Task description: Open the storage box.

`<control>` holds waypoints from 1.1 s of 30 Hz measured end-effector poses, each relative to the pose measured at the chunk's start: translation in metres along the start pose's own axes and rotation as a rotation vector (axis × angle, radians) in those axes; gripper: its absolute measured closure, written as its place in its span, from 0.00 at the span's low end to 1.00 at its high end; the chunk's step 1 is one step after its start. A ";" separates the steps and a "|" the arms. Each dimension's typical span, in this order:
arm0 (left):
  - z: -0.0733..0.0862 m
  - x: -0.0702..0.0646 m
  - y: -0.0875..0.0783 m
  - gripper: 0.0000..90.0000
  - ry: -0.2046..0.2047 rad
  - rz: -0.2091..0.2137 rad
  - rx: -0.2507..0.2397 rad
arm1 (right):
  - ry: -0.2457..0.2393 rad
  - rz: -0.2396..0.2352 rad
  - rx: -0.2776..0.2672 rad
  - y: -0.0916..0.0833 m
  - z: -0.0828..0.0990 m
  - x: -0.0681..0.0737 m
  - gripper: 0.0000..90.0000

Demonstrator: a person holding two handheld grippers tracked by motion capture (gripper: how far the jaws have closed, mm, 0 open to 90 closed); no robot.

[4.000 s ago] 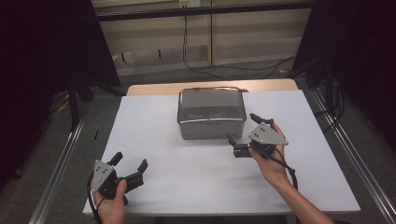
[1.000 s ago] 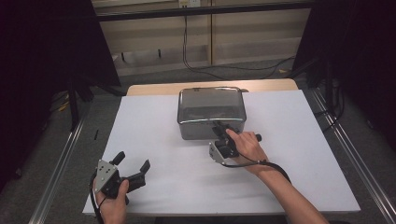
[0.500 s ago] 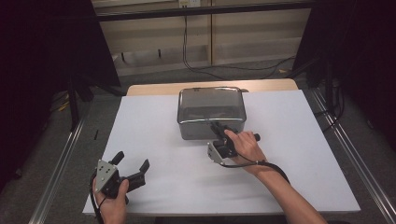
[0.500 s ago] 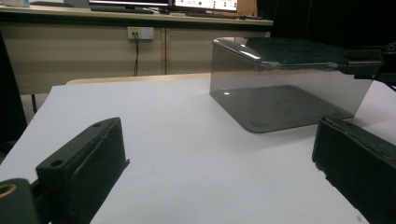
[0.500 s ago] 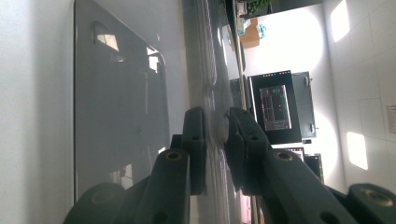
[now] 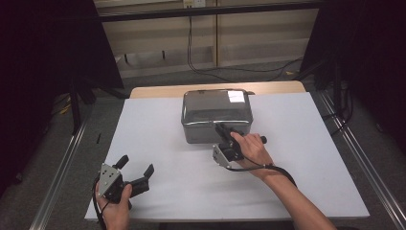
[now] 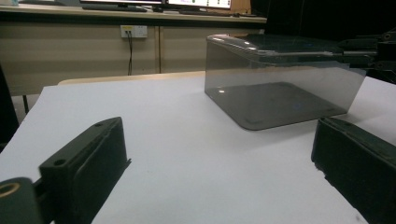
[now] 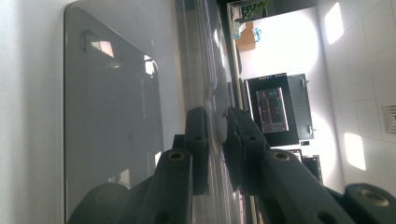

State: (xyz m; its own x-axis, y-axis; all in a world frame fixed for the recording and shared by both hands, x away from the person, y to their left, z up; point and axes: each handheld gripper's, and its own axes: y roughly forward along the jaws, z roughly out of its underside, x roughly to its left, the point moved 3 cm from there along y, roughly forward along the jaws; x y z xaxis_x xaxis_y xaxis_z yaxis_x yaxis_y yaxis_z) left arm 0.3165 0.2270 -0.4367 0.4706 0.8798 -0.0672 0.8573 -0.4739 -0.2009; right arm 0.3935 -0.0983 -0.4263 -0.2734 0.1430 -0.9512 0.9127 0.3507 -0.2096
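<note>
right claw (image 6: 224, 130) clamped on the near wall of the clear box (image 6: 216, 108), nothing visible inside; left claw (image 6: 137, 170) open

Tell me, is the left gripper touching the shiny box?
No, the left gripper sits open near the table's front edge, well apart from the box, which the right gripper pinches by its rim.

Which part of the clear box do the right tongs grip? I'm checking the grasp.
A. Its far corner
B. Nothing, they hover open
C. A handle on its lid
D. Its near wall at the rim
D: the right tongs pinch the clear box at its near wall, one jaw each side.
</note>
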 end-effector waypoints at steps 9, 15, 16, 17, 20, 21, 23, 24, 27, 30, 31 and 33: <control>-0.002 0.001 0.002 0.06 -0.031 0.024 -0.005 | 0.002 0.013 -0.005 0.000 -0.001 -0.004 0.88; -0.004 0.002 0.004 0.08 -0.054 0.055 -0.004 | 0.006 0.020 -0.004 0.000 -0.001 -0.004 0.88; -0.005 0.001 0.004 0.08 -0.057 0.061 -0.005 | 0.006 0.021 -0.005 0.000 -0.001 -0.004 0.88; -0.005 0.001 0.005 0.08 -0.056 0.066 -0.005 | 0.006 0.023 -0.004 0.000 -0.001 -0.004 0.88; -0.008 -0.001 0.006 0.08 -0.036 0.086 -0.007 | 0.005 0.027 -0.004 0.000 -0.001 -0.005 0.88; -0.009 -0.002 0.006 0.08 -0.031 0.078 -0.015 | 0.004 0.028 -0.005 0.000 -0.001 -0.005 0.88; -0.011 -0.003 0.008 0.08 -0.034 0.083 -0.023 | 0.002 0.028 -0.007 0.000 -0.001 -0.006 0.88; -0.011 -0.003 0.008 0.08 -0.034 0.083 -0.023 | 0.003 0.028 -0.007 0.000 -0.001 -0.006 0.88; -0.016 -0.006 0.015 0.07 -0.032 0.099 -0.019 | 0.005 0.030 -0.008 0.000 -0.001 -0.006 0.88; -0.019 -0.009 0.018 0.06 -0.012 0.122 -0.011 | 0.002 0.030 -0.003 0.001 -0.002 -0.007 0.88; -0.021 -0.010 0.022 0.06 0.001 0.130 -0.015 | -0.001 0.032 -0.004 0.001 -0.002 -0.008 0.88; -0.023 -0.012 0.029 0.05 0.009 0.143 -0.007 | 0.004 0.034 -0.007 0.002 -0.002 -0.010 0.88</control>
State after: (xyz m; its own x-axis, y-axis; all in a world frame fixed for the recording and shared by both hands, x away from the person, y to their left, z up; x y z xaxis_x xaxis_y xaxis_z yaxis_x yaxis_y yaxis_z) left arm 0.3400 0.2019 -0.4196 0.5904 0.8026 -0.0855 0.7826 -0.5951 -0.1826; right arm 0.3971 -0.0977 -0.4169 -0.2440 0.1589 -0.9567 0.9194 0.3517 -0.1760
